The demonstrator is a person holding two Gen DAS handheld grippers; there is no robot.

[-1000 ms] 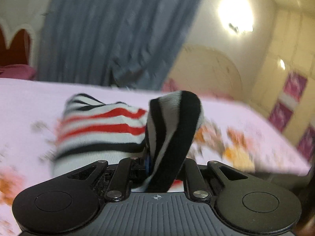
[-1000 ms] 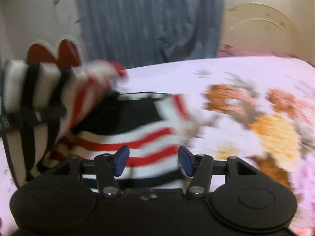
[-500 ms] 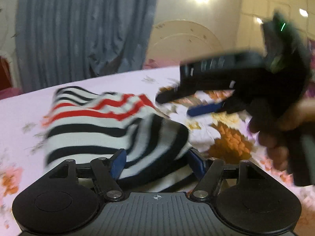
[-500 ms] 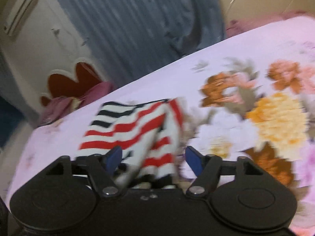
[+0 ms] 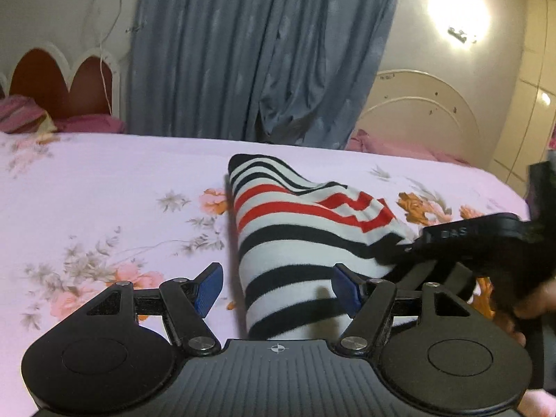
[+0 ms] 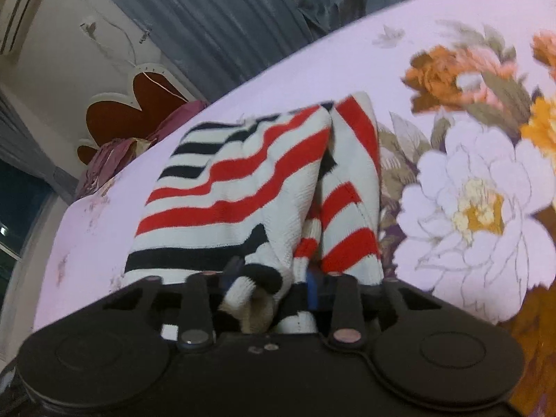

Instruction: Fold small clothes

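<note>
A small knit garment (image 5: 299, 229) with white, black and red stripes lies folded on the pink floral bed sheet (image 5: 104, 187). My left gripper (image 5: 276, 286) is open, its blue pads either side of the garment's near end without gripping it. The right gripper (image 5: 410, 253) reaches in from the right in the left wrist view and touches the garment's right edge. In the right wrist view my right gripper (image 6: 271, 283) is shut on a bunched fold of the striped garment (image 6: 243, 187).
A blue-grey curtain (image 5: 264, 52) hangs behind the bed. A scalloped headboard (image 5: 62, 80) and pink pillows (image 5: 87, 125) are at the far left. A cream arched headboard (image 5: 417, 118) stands at the back right. The sheet has large printed flowers (image 6: 472, 208).
My left gripper let go of the garment and opened wide. My right gripper closed on the garment's edge. The garment now lies folded on the sheet.
</note>
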